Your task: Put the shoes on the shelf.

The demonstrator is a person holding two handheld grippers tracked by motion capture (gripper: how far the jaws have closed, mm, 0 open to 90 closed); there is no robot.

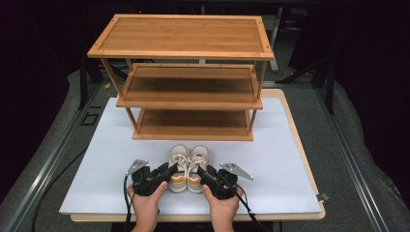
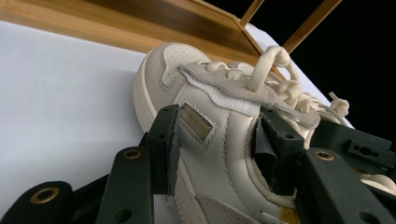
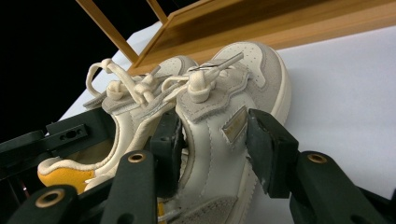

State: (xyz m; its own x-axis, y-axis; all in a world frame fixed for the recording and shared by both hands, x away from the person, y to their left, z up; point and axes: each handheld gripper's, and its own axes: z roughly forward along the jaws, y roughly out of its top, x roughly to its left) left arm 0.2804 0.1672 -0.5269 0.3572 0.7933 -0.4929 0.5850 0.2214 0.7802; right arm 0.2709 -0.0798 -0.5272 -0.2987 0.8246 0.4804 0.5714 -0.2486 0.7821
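Around the table the room is dark, and the white table top (image 1: 270, 145) stands out brightly, with a three-tier bamboo shoe rack (image 1: 181, 53) at its far half. I have the pair of small cream sneakers sitting side by side, touching, just in front of the rack's bottom shelf (image 1: 193, 123), toes pointing toward it and orange-trimmed heels toward me.

My left hand-held gripper (image 2: 217, 140) straddles the left sneaker (image 2: 210, 112) at its side wall: one jaw lies against the outer quarter by the small metal tag, the other reaches inside the collar, so it is pinching that side of the shoe. My right hand-held gripper (image 3: 215, 144) mirrors this on the right sneaker (image 3: 233, 93), one jaw on the outside panel, the other tucked between the two shoes at the collar, clamped on that wall.

I judge this grip is chosen because the stiff collar gives the pads something firm, and taking both shoes at once keeps them paired for a lift toward a shelf. The loose laces (image 3: 135, 86) could snag on a rack edge.
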